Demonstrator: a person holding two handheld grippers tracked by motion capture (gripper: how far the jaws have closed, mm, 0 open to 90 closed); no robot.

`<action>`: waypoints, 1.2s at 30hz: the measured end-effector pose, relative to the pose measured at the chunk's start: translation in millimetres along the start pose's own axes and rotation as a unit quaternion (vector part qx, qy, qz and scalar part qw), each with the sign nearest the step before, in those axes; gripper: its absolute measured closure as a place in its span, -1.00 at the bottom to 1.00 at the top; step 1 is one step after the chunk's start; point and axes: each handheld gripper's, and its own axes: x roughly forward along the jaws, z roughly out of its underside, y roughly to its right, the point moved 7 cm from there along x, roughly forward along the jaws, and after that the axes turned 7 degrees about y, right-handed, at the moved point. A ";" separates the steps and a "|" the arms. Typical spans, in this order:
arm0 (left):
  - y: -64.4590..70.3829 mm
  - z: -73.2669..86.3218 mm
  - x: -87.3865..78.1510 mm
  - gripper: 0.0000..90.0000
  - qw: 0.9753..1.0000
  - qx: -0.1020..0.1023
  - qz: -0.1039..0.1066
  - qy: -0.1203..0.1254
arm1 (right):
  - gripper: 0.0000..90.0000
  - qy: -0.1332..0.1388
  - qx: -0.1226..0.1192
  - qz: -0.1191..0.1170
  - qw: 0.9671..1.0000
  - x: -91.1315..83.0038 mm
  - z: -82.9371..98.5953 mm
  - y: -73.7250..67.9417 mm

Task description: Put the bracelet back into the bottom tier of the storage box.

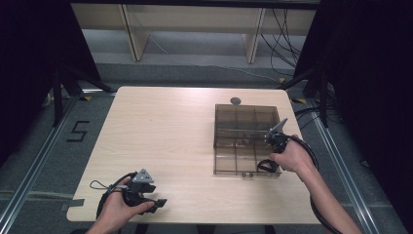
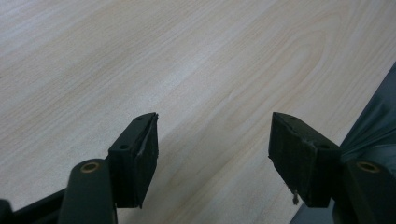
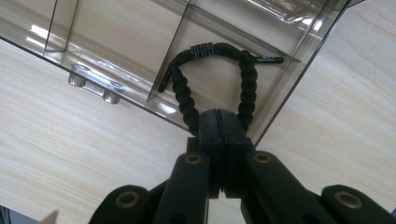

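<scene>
Braided black cord loop hung pinched in the right tool over the clear divided box's near-right compartment; left tool gaped wide above bare surface.

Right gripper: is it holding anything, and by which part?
Yes. The right gripper is shut on the black braided cord loop, pinching its lower end where the two strands meet, over a corner compartment of the clear divided box.

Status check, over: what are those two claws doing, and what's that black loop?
Right gripper shut on black braided cord, over clear compartment box. Left gripper open, idle above table. Nothing in the way.
</scene>
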 end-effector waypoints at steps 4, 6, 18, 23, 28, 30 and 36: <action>-0.1 0.3 -0.7 -0.26 1.000 0.001 0.000 -0.003 | 0.99 -0.003 -0.001 -0.003 1.000 0.5 -0.5 2.1; 0.1 0.2 -0.3 -0.26 1.000 -0.001 -0.001 -0.002 | 1.00 -0.007 -0.001 -0.002 1.000 0.3 -0.4 0.9; 1.1 0.7 -0.3 -0.26 1.000 -0.002 0.006 -0.004 | 0.99 -0.006 -0.004 -0.003 1.000 4.2 -2.8 -3.3; -0.4 0.5 -1.0 -0.26 1.000 0.002 0.000 -0.003 | 0.99 -0.014 -0.002 -0.018 1.000 14.3 -2.2 -2.2; 0.8 0.7 0.1 -0.26 1.000 -0.006 0.002 -0.002 | 0.99 -0.019 0.000 -0.017 1.000 13.2 -1.6 -3.1; 1.1 0.9 -0.2 -0.26 1.000 -0.002 0.007 -0.004 | 0.98 -0.016 0.001 -0.014 1.000 11.7 -2.8 -1.2; 1.3 1.1 0.0 -0.26 1.000 -0.002 0.007 -0.004 | 0.98 -0.009 0.003 -0.009 1.000 12.7 -3.1 -0.2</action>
